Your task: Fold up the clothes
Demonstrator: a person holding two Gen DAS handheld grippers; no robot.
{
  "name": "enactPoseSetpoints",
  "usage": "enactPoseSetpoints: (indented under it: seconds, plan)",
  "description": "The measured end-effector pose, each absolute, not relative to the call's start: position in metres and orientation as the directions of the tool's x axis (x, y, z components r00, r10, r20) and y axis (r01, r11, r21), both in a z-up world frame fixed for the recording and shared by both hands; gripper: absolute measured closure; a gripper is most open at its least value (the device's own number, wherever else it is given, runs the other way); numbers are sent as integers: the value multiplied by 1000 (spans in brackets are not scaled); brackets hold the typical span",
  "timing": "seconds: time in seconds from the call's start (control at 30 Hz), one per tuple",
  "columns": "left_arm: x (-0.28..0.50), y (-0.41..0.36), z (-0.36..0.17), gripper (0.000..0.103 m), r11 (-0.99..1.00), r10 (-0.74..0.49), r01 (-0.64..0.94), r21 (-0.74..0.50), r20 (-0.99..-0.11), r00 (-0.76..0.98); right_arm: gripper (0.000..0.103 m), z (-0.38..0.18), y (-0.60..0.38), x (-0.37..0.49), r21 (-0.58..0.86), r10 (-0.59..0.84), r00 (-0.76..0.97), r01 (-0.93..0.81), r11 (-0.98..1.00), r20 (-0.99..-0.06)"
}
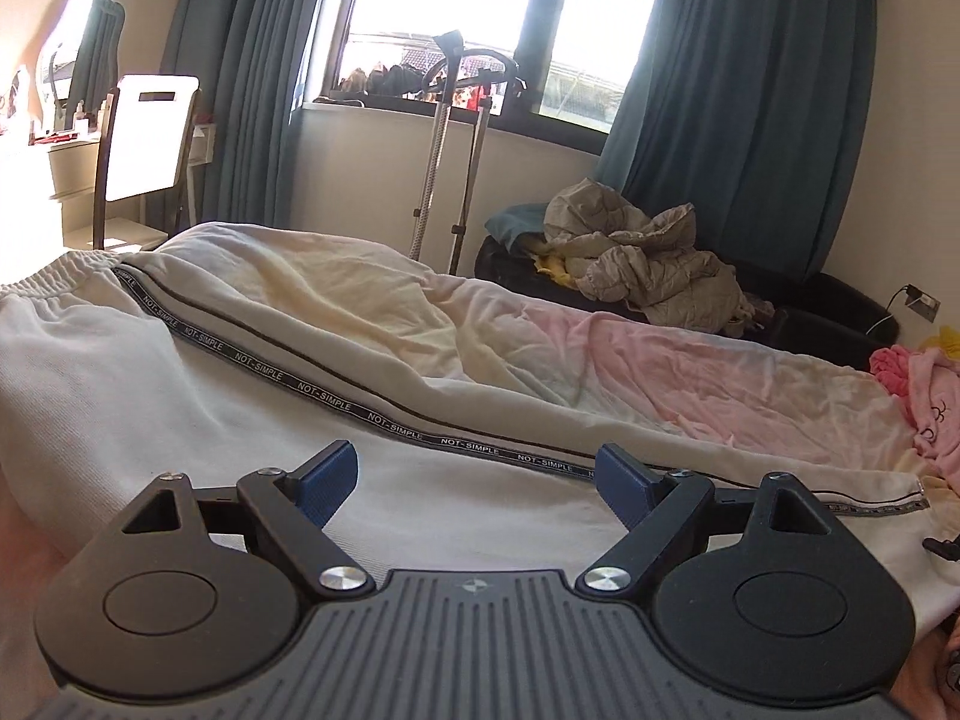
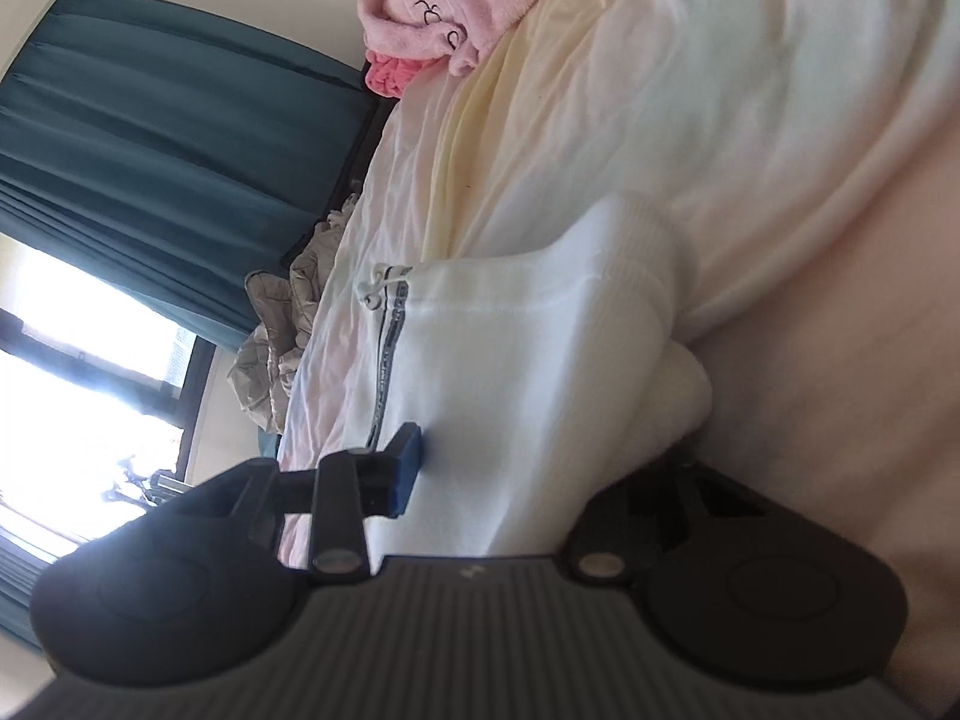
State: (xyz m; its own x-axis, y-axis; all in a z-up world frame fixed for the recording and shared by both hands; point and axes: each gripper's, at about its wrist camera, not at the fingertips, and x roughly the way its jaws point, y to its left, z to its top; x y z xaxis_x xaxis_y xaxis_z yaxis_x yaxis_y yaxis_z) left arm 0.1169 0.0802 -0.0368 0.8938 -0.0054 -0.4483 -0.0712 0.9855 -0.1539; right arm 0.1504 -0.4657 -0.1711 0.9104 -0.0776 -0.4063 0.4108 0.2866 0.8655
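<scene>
Right wrist view shows the right gripper (image 2: 534, 474) pinching the white trousers (image 2: 498, 360) near the hem while the left gripper (image 1: 477, 480) hovers wide open and empty above the striped side, so the thick cloth may slip out and spoil the fold

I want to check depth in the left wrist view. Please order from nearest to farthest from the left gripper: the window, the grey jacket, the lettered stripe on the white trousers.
1. Lettered stripe, just beyond the left gripper.
2. Grey jacket, far right, past the bed.
3. Window, on the back wall.
</scene>
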Motion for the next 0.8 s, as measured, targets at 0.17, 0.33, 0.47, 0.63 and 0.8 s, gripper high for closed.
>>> enactPoseSetpoints:
  seconds: [0.17,0.33,0.47,0.63,0.8]
  plan:
    - [134,69,-53,14,994,-9,-45,-103,-475,880,78,-149,-458,156,852,-111,927,372,368,-357]
    - [145,64,-66,14,997,20,-52,-53,-486,874,95,-129,-447,160,804,-164,928,372,464,-334]
    - [153,63,-74,14,998,32,-59,-36,-519,854,95,-139,-450,158,795,-176,907,420,438,-382]
    - [161,58,-80,14,998,50,-59,3,-573,818,95,-140,-449,157,778,-187,897,441,447,-402]
    - [162,52,-86,13,997,79,-55,59,-584,808,96,-131,-441,158,742,-223,885,464,483,-408]
